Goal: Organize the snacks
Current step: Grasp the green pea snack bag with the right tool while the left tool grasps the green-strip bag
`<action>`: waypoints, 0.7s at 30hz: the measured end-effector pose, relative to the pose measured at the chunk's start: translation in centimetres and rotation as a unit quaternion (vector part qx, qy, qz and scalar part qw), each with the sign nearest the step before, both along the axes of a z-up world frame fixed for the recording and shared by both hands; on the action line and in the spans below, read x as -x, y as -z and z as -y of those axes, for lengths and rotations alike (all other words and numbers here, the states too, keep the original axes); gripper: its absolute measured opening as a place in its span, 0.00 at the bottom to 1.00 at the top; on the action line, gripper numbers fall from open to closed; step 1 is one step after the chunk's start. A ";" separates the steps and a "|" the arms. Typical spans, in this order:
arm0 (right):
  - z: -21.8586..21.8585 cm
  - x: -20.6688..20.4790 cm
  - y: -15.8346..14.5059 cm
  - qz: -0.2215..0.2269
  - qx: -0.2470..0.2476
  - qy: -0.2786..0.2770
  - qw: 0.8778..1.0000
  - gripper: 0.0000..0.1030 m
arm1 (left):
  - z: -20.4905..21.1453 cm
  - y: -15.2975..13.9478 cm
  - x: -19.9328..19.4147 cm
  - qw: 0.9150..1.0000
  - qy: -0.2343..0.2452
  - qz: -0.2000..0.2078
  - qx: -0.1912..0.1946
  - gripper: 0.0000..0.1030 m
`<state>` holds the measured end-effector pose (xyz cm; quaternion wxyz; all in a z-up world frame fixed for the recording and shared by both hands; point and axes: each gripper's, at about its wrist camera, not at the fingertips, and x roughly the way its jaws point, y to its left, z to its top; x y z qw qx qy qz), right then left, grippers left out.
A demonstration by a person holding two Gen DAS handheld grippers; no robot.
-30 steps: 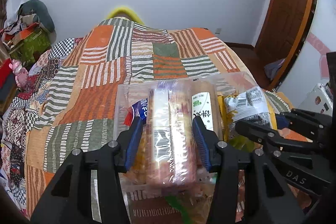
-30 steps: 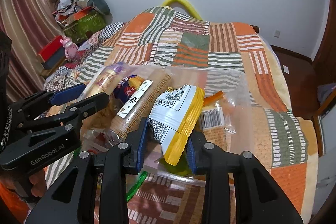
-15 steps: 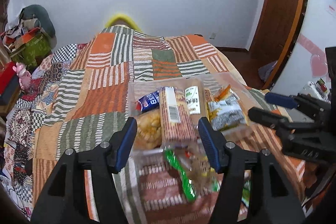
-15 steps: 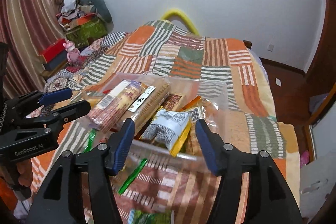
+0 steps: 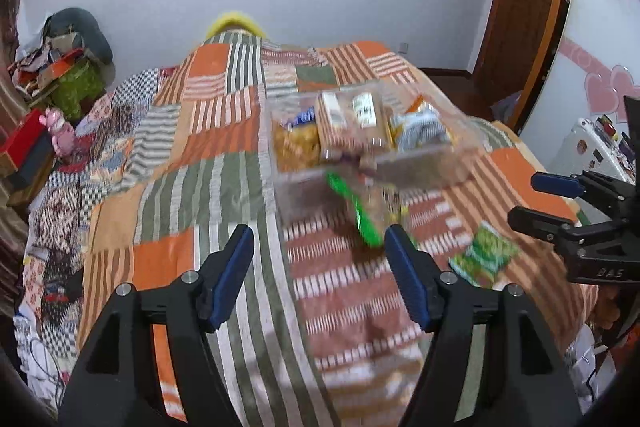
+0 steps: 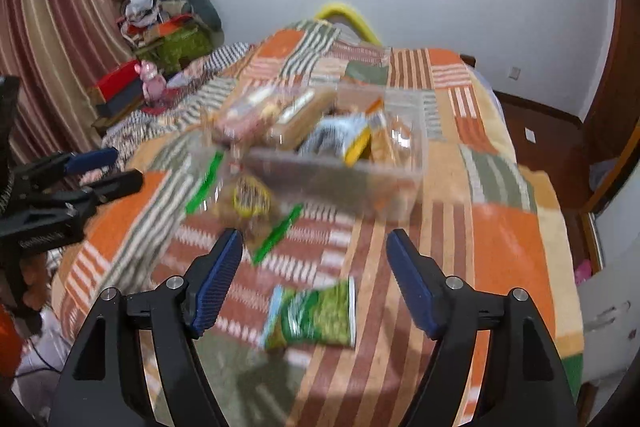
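Both grippers, left point(image 5: 319, 267) and right point(image 6: 314, 269), have let go, jaws opening empty, packets seemingly settled in the clear bin point(image 6: 400, 187).

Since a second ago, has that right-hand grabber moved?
Yes. The right gripper has backed away from the clear snack box, no longer reaching it; its jaws are opening, holding nothing.

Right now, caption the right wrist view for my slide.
Right gripper, jaws opening and empty, above a green snack packet short of the clear snack box on the bed.
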<state>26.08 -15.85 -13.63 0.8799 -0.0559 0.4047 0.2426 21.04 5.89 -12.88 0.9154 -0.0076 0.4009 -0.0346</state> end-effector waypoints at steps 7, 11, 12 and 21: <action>-0.3 1.0 4.1 -0.053 0.021 0.001 0.998 0.70 | -0.1 3.2 1.9 0.999 -0.002 -0.050 0.011 0.67; -0.7 1.2 5.8 -0.075 0.032 -0.001 0.997 0.71 | 0.0 4.7 2.2 0.997 -0.001 -0.070 0.025 0.67; -0.8 1.2 6.1 -0.080 0.035 -0.001 0.996 0.71 | 0.0 4.9 2.1 0.997 0.000 -0.072 0.027 0.67; -0.4 0.9 6.8 -0.085 0.038 0.007 0.996 0.59 | 1.8 5.7 0.0 0.997 0.015 -0.073 0.033 0.67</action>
